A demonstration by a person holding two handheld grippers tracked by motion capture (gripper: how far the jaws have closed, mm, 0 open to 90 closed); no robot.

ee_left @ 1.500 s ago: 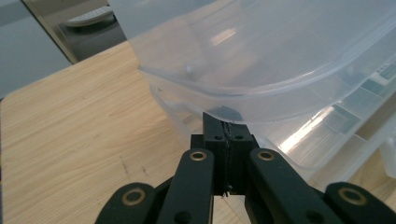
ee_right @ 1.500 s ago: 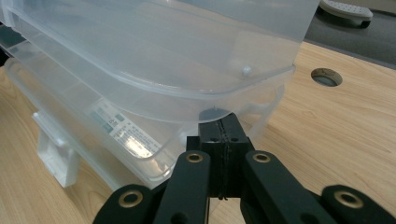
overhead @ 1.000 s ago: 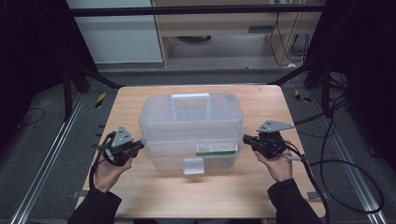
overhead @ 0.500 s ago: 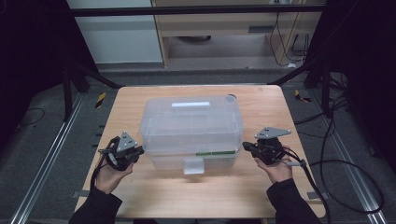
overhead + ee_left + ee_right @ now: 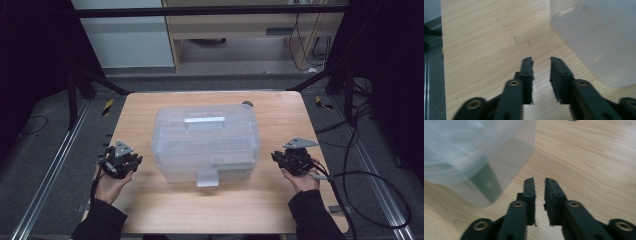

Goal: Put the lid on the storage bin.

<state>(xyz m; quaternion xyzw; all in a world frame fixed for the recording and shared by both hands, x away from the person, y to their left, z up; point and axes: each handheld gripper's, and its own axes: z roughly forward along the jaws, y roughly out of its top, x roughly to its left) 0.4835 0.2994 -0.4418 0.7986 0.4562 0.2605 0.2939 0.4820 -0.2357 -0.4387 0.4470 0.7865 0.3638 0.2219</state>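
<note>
A clear plastic storage box [image 5: 205, 142] with a lid, a top handle [image 5: 204, 120] and a front latch flap [image 5: 207, 177] stands in the middle of the wooden table [image 5: 150, 105]. My left gripper [image 5: 131, 161] sits low at the box's left, a short way off it. Its jaws have just been opening and stand open over bare wood [image 5: 541, 60], the box wall [image 5: 599, 37] to their right. My right gripper [image 5: 276, 157] is off the box's right side. Its jaws have also just been opening, with a narrow empty gap [image 5: 539, 180], and the box corner [image 5: 474, 150] lies to their left.
A small dark round object [image 5: 246, 104] lies on the table behind the box. Black cables [image 5: 360, 180] trail off the table's right side. Metal rails [image 5: 55, 170] run along the floor on both sides, and cabinets stand beyond the far edge.
Both hands have drawn away from the box's sides, sinking toward the table and back toward the person. The box now stands free between them.
</note>
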